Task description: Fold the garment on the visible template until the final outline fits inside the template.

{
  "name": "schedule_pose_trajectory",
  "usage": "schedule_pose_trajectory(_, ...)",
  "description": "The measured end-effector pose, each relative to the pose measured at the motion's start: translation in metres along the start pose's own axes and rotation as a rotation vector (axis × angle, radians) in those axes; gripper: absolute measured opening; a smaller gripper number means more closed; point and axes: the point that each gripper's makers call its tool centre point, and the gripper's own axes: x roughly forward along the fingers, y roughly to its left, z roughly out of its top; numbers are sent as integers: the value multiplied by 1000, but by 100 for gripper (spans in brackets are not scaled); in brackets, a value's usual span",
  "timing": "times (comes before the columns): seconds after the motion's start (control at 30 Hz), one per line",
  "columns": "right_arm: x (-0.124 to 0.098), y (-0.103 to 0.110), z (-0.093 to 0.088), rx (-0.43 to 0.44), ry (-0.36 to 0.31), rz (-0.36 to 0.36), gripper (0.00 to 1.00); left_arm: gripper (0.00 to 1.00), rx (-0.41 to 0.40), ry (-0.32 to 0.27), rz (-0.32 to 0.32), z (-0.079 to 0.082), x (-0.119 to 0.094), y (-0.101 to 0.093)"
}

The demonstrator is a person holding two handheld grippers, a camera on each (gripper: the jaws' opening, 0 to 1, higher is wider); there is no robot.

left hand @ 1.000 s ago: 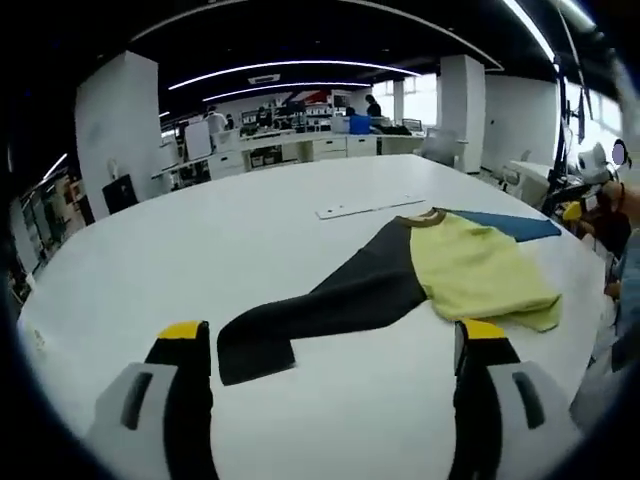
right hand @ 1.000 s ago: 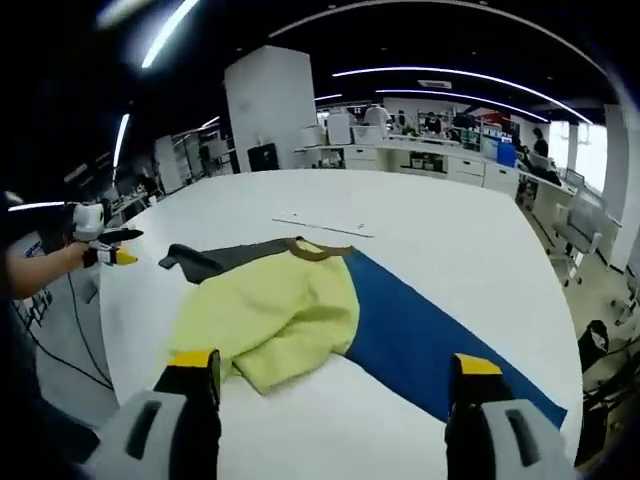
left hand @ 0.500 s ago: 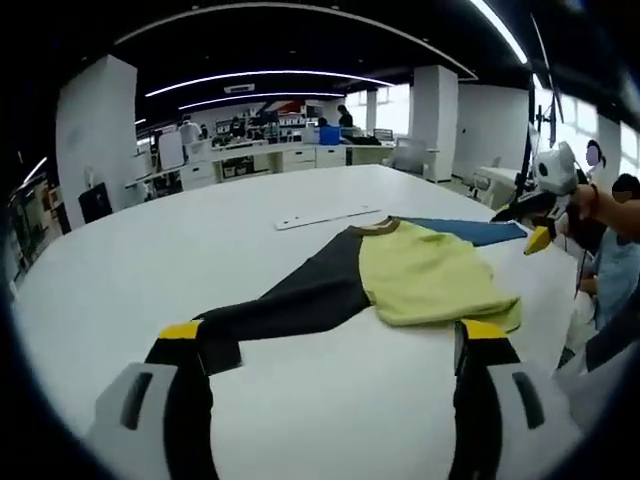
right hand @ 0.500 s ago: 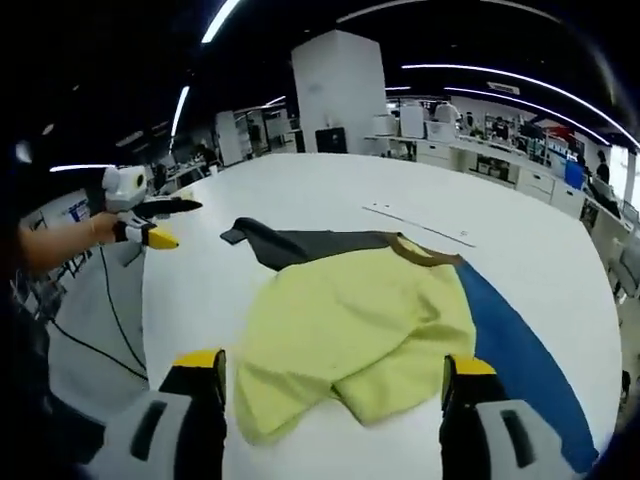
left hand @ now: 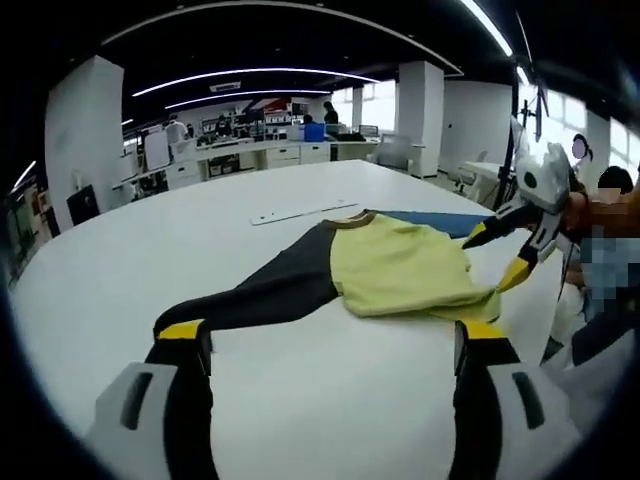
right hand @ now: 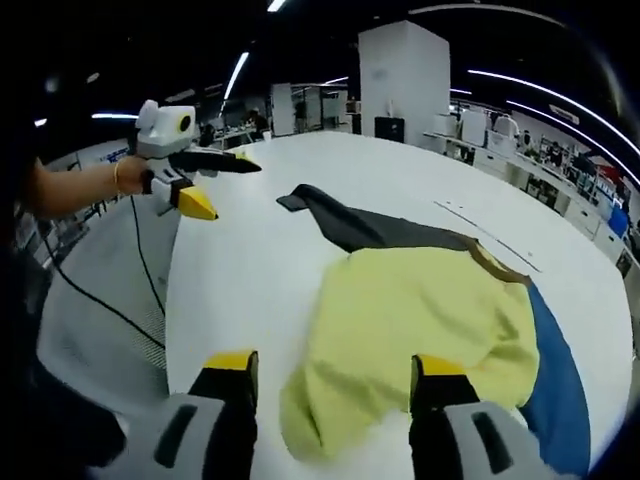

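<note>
We see the shirt (left hand: 385, 275) lying on the white worktop (left hand: 200, 240), its yellow body bunched in the middle, one black sleeve (left hand: 265, 295) stretched out one way and a blue sleeve (right hand: 555, 385) the other. Our left gripper (left hand: 335, 345) hangs above the worktop with its yellow-tipped jaws spread wide and nothing between them; the end of the black sleeve lies just beside its left jaw. Our right gripper (right hand: 330, 375) also has its jaws apart, with the near edge of the yellow cloth between and just ahead of them, though we cannot tell whether they touch it. A thin white strip (left hand: 295, 212) lies on the worktop beyond the collar.
</note>
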Motion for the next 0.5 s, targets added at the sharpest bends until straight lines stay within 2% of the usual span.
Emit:
schedule_pose_trajectory(0.27, 29, 22, -15, -43, 56, 59, 39, 99, 30, 21, -56, -9, -3, -24)
schedule_pose_trajectory(0.5, 51, 14, -27, -84, 110, 2, 30, 97, 42, 11, -79, -12, -4, -31)
